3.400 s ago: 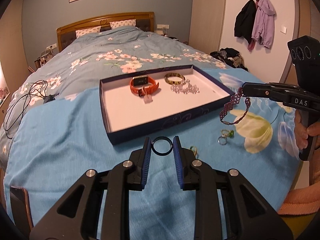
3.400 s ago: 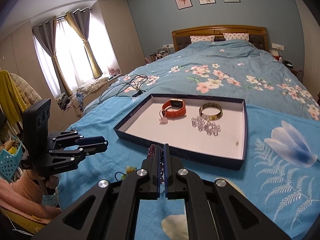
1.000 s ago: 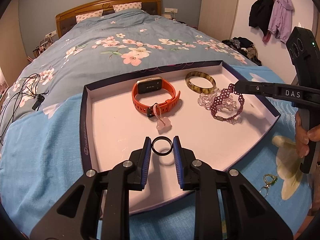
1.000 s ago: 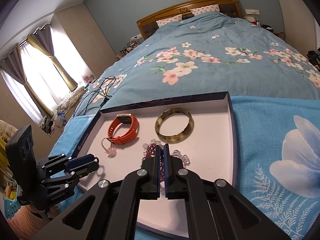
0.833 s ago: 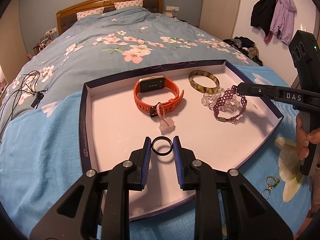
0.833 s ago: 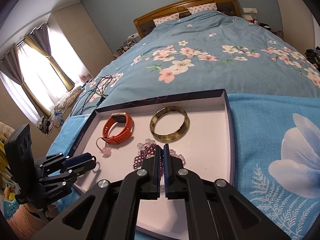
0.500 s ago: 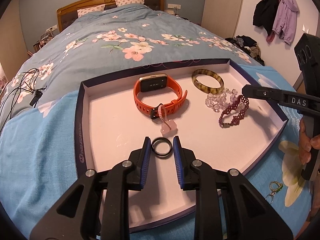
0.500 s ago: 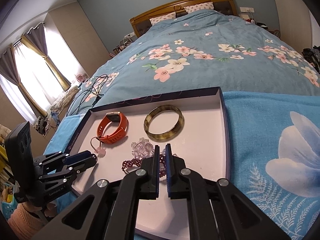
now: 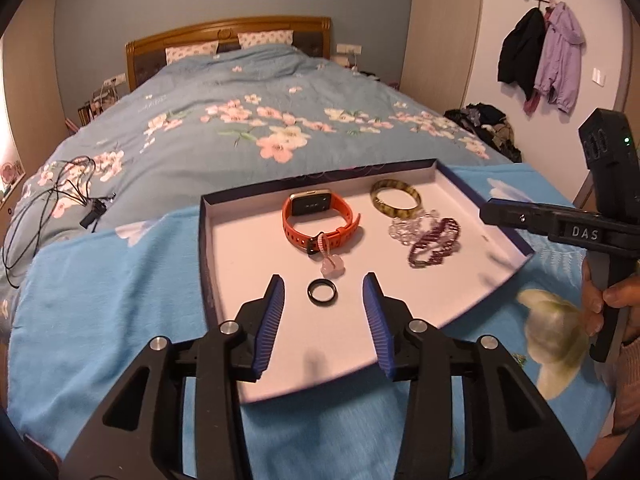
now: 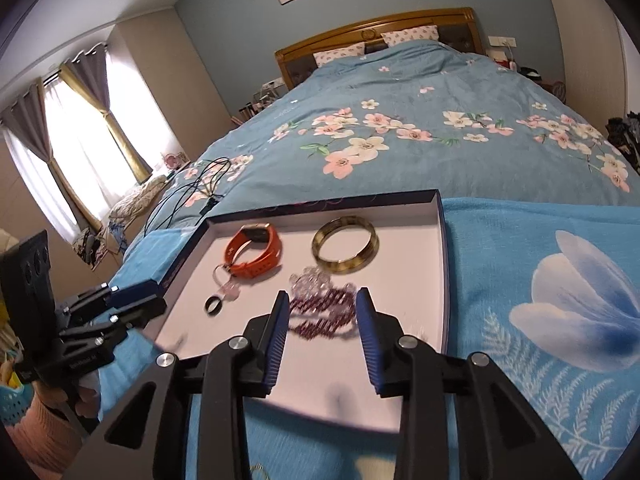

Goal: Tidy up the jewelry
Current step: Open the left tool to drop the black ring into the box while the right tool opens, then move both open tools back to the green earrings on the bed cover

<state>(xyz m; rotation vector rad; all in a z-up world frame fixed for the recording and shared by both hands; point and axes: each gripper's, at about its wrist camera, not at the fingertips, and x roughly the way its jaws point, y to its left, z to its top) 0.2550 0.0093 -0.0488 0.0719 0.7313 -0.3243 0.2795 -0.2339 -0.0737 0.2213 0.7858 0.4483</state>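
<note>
**Warm light indoors, daylight at the window, fisheye bend all round**

Soft, even room light falls on the bed (image 9: 248, 128) — slightly warm in the left wrist view, cooler in the right. Daylight blows out white through the curtains (image 10: 80, 136), with no detail in the panes. Faint shadows smear the tray's (image 9: 208, 248) white floor. Motion blur softens the purple beaded bracelet (image 10: 324, 314) and the pale flower print (image 9: 554, 336) on the blanket. Straight lines bow at the edges and dark vignette fills the corners.
</note>
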